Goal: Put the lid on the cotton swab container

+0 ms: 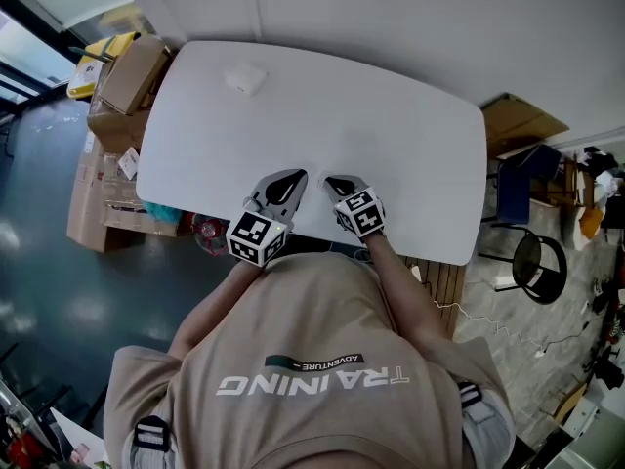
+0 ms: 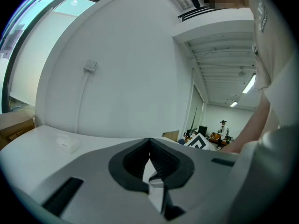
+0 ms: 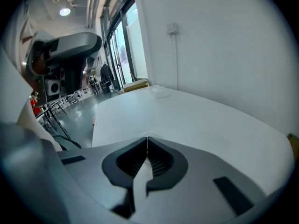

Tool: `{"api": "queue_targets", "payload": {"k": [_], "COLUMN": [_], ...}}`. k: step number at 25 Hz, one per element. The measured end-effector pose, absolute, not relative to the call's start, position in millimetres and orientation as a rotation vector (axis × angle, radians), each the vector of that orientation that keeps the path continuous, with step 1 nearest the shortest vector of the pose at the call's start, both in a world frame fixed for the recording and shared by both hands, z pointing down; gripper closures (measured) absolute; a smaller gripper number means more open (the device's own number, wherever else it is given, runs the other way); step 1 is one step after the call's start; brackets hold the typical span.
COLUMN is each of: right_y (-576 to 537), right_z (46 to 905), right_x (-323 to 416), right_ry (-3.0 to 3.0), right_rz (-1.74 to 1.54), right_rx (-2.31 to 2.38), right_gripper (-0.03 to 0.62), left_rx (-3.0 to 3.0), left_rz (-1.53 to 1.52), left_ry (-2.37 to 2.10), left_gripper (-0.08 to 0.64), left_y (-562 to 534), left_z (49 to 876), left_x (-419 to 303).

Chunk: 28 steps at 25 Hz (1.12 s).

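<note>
With my left tongs (image 1: 291,178) and right tongs (image 1: 332,181) both pinched together on nothing at the tabletop's (image 1: 410,145) 6 o'clock edge, I should open them before reaching toward 11 o'clock, where a small white box (image 1: 244,78), probably the swab container, sits well apart.

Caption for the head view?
Left hand-held gripper and right hand-held gripper, shut, at white table's near edge; small white object far side.
</note>
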State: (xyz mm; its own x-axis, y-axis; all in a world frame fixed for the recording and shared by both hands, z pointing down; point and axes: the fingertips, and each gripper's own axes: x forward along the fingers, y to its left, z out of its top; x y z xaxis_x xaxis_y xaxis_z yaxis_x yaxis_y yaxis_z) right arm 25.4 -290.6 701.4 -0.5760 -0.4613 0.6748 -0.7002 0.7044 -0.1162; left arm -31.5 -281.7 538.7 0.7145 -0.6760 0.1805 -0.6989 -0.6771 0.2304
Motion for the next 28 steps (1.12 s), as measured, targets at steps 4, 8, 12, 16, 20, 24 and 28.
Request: {"api": "queue_targets", "payload": {"k": [4, 8, 12, 16, 20, 24, 28], "right_y": [-287, -283, -287, -284, -280, -280, -276], "right_z": [698, 679, 635, 588, 554, 522, 497], "right_x": [23, 27, 34, 40, 47, 55, 62], "right_ry": [-2.295, -2.366, -2.469, -2.552, -2.598, -2.652, -2.667], "right_rz": [0.398, 0.360, 0.296, 0.175, 0.141, 0.152, 0.067], "right_rx": [0.858, 0.896, 0.979, 1.015, 1.073, 1.150, 1.195], "right_gripper": [0.574, 0.574, 0.574, 0.574, 0.574, 0.574, 0.574], "left_rx": [2.640, 2.657, 2.699, 2.754, 2.831, 2.887, 2.902], "left_rz": [0.112, 0.117, 0.142, 0.142, 0.101, 0.070, 0.072], "left_ry": [-1.102, -1.113, -1.129, -1.112, -1.145, -1.150, -1.128], "left_gripper": [0.548, 0.548, 0.548, 0.548, 0.548, 0.548, 0.548], "left_y": [-285, -288, -293, -298, -303, -305, -304], "left_z": [534, 528, 522, 513, 488, 464, 460], "left_x": [-39, -44, -48, -50, -54, -54, -50]}}
